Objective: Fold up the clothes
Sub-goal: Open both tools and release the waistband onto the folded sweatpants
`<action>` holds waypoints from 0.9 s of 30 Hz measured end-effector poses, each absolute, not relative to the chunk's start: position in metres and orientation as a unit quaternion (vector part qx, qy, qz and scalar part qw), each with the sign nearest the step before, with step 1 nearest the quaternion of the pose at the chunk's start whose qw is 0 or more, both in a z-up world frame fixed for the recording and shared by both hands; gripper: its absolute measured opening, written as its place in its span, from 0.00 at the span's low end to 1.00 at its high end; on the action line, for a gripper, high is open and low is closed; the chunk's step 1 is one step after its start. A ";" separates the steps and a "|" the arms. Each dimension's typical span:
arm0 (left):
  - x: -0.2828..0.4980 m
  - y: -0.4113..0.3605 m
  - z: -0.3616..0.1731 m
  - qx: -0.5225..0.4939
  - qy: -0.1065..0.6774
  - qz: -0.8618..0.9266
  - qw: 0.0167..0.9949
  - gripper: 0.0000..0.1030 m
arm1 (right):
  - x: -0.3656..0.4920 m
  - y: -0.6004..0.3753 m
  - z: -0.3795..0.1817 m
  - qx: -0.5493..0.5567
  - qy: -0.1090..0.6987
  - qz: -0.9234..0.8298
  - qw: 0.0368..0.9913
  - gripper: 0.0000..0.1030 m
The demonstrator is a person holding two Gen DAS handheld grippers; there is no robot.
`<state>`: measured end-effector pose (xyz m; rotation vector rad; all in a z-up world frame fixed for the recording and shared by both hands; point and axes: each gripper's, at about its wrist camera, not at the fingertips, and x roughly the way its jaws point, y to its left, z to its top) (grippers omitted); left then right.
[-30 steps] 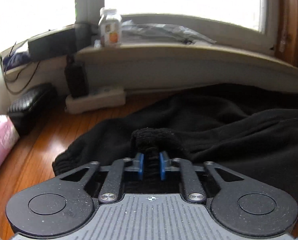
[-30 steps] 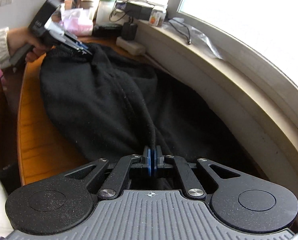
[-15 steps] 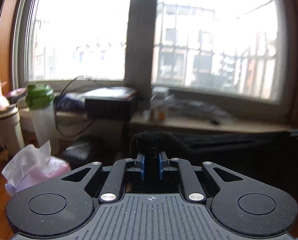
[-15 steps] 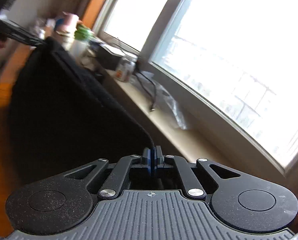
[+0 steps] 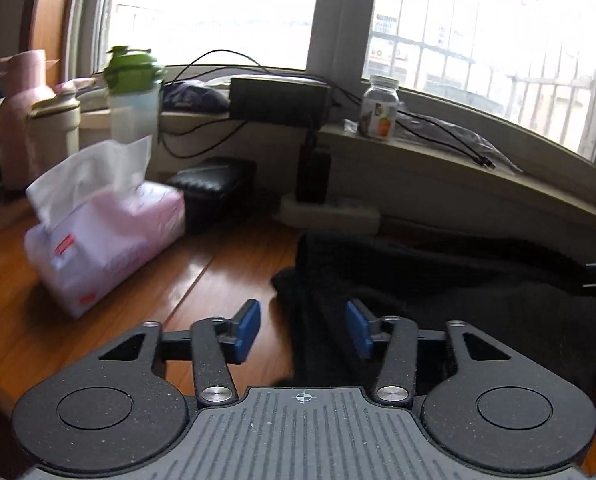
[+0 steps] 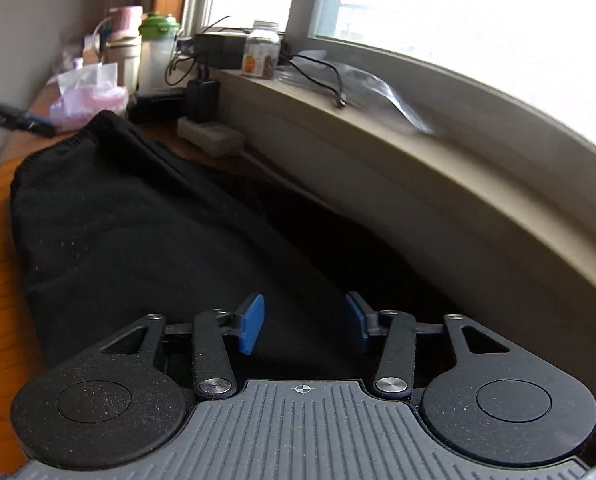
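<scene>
Both sets of fingers stand parted, about half spread, having just been opening. The left gripper [image 5: 302,331] has let go: its blue pads [image 5: 246,332] are clear of the cloth, with the edge of the black garment [image 5: 438,292] lying below and between them. The right gripper [image 6: 304,323] is likewise released, nothing pinched, garment under its jaws. The garment lies on the wooden table [image 5: 109,320], bunched along the window sill [image 6: 378,136], its far end near the tissue pack [image 5: 109,240]. Risks — the fold looks thick and uneven, so it may slump or spring open once left; withdrawing low could snag fleece on a pad and drag the layer askew; the next fold may sweep the tissue pack.
</scene>
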<state>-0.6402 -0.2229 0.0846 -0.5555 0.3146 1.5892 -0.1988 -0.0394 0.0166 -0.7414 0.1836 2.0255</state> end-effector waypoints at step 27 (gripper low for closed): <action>-0.580 -0.258 0.051 -0.217 0.193 0.669 0.684 0.39 | -0.171 -0.027 -0.017 -0.265 0.149 0.826 0.475 0.63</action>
